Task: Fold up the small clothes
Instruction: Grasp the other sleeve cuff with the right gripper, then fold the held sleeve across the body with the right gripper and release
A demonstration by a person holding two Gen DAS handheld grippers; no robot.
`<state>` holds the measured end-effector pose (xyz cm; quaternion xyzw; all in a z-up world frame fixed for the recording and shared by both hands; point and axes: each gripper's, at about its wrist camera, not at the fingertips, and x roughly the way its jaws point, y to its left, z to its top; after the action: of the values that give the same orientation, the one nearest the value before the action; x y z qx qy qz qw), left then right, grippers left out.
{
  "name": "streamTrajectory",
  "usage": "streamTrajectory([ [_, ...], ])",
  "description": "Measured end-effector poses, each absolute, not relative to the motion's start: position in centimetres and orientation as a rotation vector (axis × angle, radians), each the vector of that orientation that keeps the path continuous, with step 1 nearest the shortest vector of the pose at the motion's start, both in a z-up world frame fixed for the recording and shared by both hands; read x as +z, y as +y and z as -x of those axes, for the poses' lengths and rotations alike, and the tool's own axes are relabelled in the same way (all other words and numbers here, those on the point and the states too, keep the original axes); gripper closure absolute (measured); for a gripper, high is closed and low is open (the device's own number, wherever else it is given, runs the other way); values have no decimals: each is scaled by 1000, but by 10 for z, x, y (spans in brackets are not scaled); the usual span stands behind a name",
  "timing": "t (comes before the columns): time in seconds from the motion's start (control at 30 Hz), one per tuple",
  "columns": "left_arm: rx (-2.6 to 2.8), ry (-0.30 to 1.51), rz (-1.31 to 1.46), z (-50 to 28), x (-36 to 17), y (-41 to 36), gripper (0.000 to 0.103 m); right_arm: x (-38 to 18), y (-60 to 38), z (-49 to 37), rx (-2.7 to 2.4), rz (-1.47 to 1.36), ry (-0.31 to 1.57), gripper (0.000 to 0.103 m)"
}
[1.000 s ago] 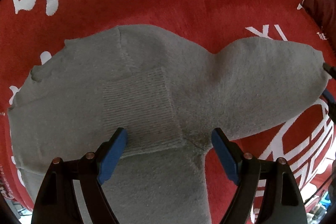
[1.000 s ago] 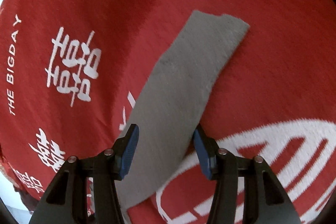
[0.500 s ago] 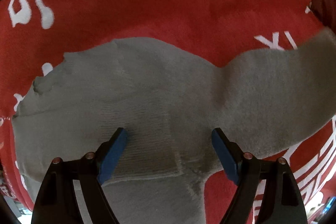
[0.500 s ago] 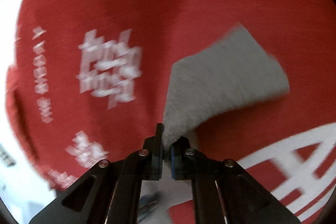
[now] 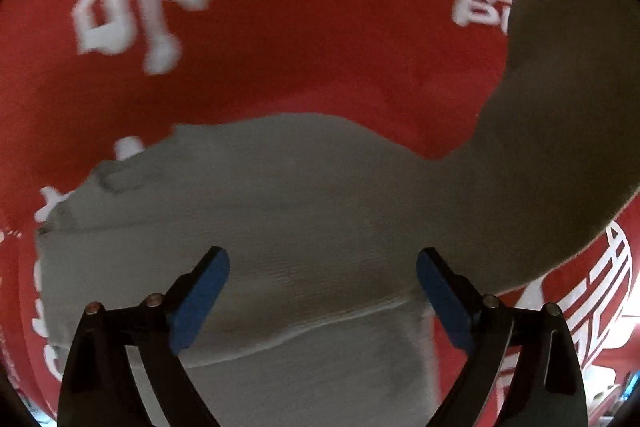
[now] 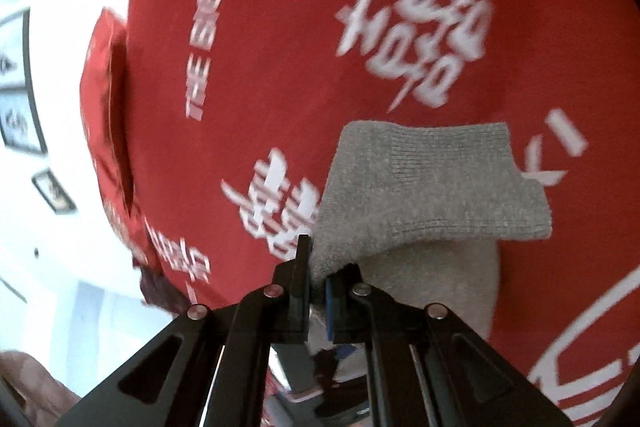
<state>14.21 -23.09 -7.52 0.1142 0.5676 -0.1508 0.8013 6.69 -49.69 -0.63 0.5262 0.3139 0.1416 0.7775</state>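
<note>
A grey knitted sock lies on a red cloth with white lettering. Its right end rises off the cloth toward the upper right of the left wrist view. My left gripper is open and empty, its blue-padded fingers spread just above the sock's middle. My right gripper is shut on the sock's end and holds it lifted and bent over above the red cloth.
The red cloth's left edge drops off beside a white floor or wall with framed pictures. A second sock layer or folded part lies under the left gripper.
My right gripper closed on the sock's end and lifted it, swinging it up and over. The left gripper stayed open over the sock's middle.
</note>
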Motion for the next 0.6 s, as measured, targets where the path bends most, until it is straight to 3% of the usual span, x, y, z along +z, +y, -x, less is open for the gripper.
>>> streamTrajectory([
  [0.27,-154,1244,-226,-145,-79,-110,7,-6,-368,-126,463,-972,815,97],
  [0.6,27,1295,-175,-127,-99,21,7,-87,-186,-156,498,-594,1166,97],
])
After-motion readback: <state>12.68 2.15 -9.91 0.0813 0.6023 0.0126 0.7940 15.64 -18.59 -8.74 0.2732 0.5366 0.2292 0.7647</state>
